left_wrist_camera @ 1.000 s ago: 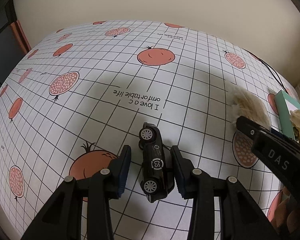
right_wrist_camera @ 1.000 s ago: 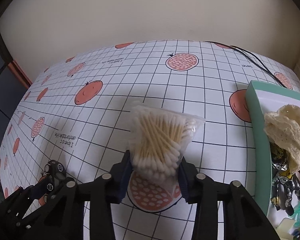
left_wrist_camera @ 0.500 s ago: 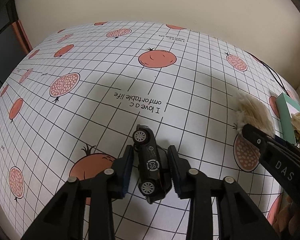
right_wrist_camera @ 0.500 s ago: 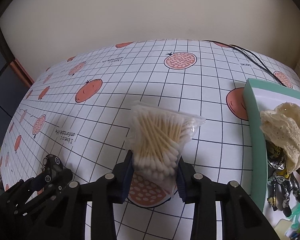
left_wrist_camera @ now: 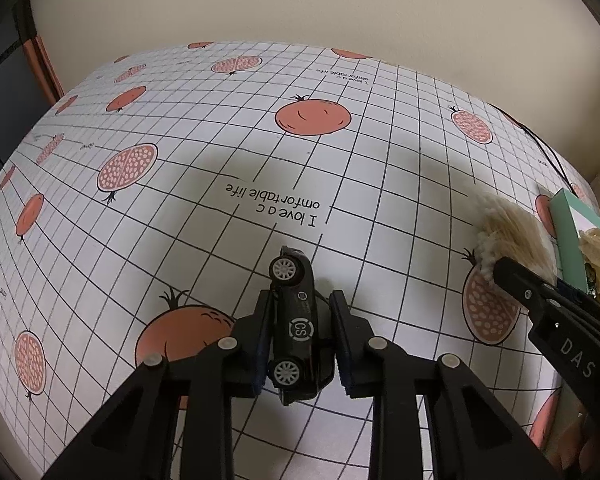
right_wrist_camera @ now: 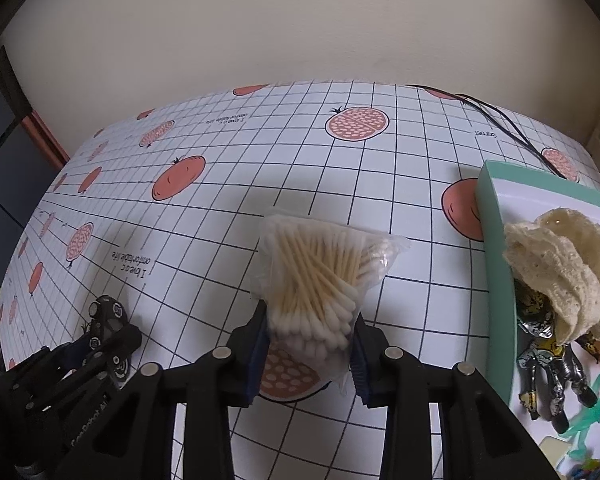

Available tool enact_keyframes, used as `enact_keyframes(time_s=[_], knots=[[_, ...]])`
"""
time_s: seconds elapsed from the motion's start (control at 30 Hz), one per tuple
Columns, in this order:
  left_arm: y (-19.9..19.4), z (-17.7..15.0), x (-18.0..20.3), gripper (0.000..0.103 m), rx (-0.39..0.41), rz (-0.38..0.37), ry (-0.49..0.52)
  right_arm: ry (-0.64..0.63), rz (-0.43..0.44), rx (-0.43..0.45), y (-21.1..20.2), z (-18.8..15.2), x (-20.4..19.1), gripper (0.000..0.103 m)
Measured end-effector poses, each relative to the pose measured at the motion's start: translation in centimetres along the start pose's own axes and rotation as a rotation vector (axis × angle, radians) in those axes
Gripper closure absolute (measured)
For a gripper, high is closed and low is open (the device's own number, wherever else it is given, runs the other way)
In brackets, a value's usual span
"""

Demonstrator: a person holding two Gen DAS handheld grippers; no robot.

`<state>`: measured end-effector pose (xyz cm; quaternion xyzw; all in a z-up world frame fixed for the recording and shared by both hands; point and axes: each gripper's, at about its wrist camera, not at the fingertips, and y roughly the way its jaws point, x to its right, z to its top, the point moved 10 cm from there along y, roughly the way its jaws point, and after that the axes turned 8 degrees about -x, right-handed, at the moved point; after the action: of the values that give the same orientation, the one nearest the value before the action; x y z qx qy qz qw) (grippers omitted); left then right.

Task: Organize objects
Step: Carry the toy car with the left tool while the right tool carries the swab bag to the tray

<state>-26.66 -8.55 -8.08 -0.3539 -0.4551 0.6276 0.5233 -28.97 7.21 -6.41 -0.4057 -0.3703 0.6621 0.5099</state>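
Now: left claw (left_wrist_camera: 300,340) clamped across the flanks of a black toy car (left_wrist_camera: 298,328), near-centre of the worktop (left_wrist_camera: 180,220); rigid, light, probably slick. Right claw (right_wrist_camera: 310,344) pinches a bag of cotton swabs (right_wrist_camera: 320,276) at its lower end; soft, crinkly, may slip. Teal tray (right_wrist_camera: 496,264) lies right.

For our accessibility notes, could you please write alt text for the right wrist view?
The right gripper clamps a clear bag of cotton swabs above a pomegranate-print tablecloth. A teal tray at right holds toys.
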Motion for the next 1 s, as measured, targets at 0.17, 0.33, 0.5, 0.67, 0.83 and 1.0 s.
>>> enact_keyframes(time_s=[0.17,0.33,0.5,0.67,0.83,1.0], knots=[[-0.5,0.2,0.3,0.074,0.009,-0.016,-0.012,-0.013,-0.004,0.020,-1.1,0.2,0.0,0.066],[-1.9,0.9,0.9,0.074,0.042,-0.034,-0.019,-0.019,-0.006,0.044,-2.6,0.6,0.4,0.066],[-3.9,1.7,2.2,0.074,0.089,-0.063,-0.003,-0.027,-0.003,0.084,-5.0,1.2,1.0,0.066],[-6.0,2.4,4.2,0.074,0.132,-0.096,0.025,-0.016,0.001,0.124,-7.4,1.6,2.1,0.066],[-8.3,2.9,7.0,0.074,0.170,-0.151,0.058,-0.001,0.000,0.157,-9.6,1.6,4.0,0.066],[-10.4,3.0,10.2,0.074,0.204,-0.197,0.097,0.042,0.002,0.190,-11.6,1.6,6.8,0.066]])
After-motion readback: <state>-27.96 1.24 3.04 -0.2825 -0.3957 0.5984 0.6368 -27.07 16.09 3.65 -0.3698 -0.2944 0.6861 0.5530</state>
